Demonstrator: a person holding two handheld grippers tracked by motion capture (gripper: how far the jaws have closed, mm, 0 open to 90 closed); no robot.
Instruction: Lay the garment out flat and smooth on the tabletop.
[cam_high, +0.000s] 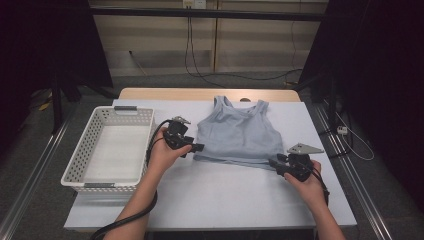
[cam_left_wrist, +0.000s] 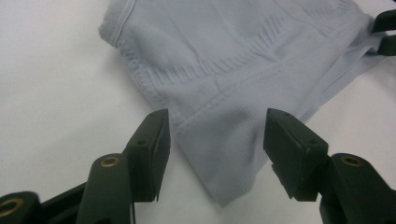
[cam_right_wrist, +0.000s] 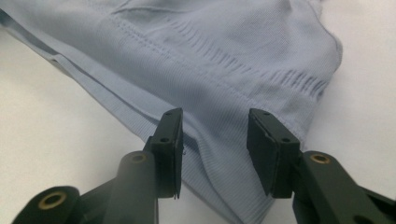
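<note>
High view puts the person's 2 forearms at the bottom edge, each hand carrying a gripper over the white table cover (cam_high: 210, 200). Nearest, the right gripper (cam_high: 274, 164) sits at the lower right corner of a pale blue-grey sports bra top (cam_high: 240, 132); the right gripper view shows its 2 black jaws spread apart, with the ribbed hem band of that corner lying between them, not pinched. The fabric reaches just to the jaw tips and the hem runs off to the upper left.

Slightly farther, the left gripper (cam_high: 198, 147) rests at the lower left corner of the garment. Left gripper view shows its jaws spread wide too, straddling the corner of the hem with cloth between them but no grip on it; the other gripper's jaw tips show at the top right edge.

Beyond, the top lies flat in the middle of the table, straps pointing away from the person. A white perforated plastic basket (cam_high: 80, 155) stands to the left, just beside the left hand (cam_high: 165, 156).
</note>
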